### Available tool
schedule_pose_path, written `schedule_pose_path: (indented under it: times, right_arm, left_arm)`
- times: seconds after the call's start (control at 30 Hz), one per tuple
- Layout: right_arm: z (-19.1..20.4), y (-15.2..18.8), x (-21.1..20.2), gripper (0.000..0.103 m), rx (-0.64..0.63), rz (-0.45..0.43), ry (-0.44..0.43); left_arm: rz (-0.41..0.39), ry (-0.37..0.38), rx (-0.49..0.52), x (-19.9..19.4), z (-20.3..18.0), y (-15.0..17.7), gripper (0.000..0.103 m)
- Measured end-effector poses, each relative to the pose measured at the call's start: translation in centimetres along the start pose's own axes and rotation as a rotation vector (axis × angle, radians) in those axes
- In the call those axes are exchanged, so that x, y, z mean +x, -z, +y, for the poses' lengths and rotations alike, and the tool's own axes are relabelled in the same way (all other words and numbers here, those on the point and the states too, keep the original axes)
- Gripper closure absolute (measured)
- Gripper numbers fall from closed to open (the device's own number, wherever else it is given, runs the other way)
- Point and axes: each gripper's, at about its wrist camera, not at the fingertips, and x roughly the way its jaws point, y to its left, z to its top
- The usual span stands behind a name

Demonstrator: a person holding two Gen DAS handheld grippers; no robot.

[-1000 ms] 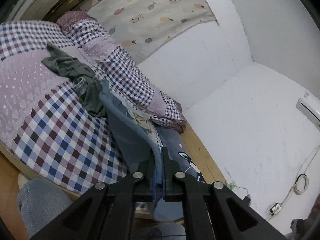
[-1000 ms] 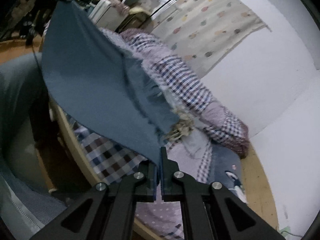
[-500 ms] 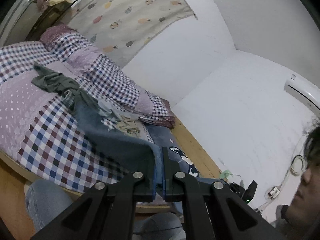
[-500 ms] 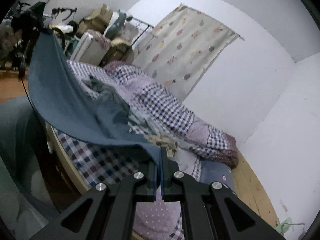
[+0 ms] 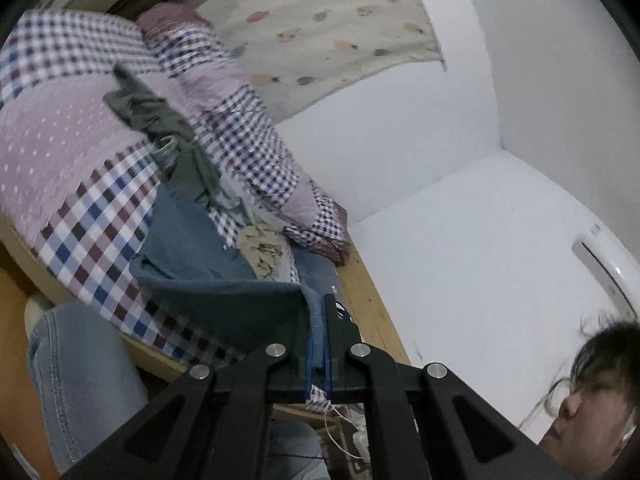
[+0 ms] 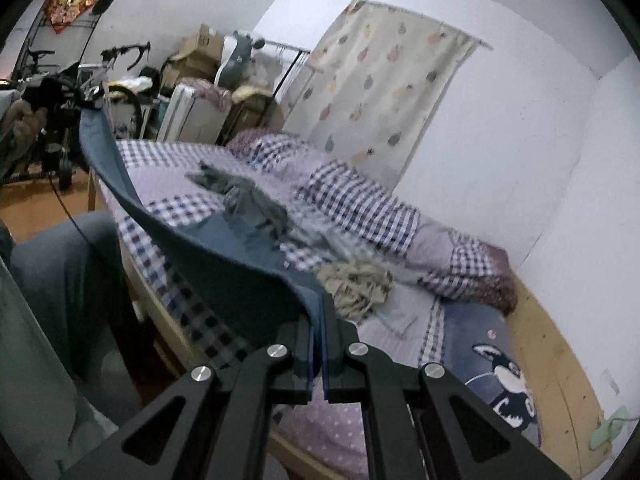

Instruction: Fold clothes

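A bed (image 6: pixel 168 216) with a checked and dotted quilt fills a white-walled room, a fruit-print curtain (image 6: pixel 384 92) hanging behind it. My left claw (image 5: pixel 318 340) is clamped on one edge of the blue cloth (image 5: pixel 224 300), and my right claw (image 6: pixel 318 344) grips another edge of the same cloth (image 6: pixel 224 276), which sags between them above the bed's near side, its far part seeming to trail onto the quilt. To fold it well, I judge I should draw both edges apart until the sag goes, hold them level, then lay the cloth flat on open quilt before doubling it. Farther out, a green garment (image 5: pixel 160 120) and a beige one (image 6: pixel 356 284) lie crumpled on the bed, waiting. Cardboard boxes (image 6: pixel 200 48) are stacked at the back; their contents are hidden.
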Motion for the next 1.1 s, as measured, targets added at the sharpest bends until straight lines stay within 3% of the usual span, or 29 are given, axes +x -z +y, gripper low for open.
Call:
schedule_pose_path:
  times: [0.3, 1.1]
  right_arm:
    - [-1.1, 1.4, 3.1, 0.103, 0.025, 0.074, 0.0]
    - [-3.0, 1.9, 10.0, 0.103, 0.044, 0.191, -0.094]
  left_arm:
    - [0.024, -0.031, -0.028, 3.6, 0.5, -1.8, 0.101]
    - [0.044, -0.106, -0.119, 8.7, 4.0, -5.1, 0.101]
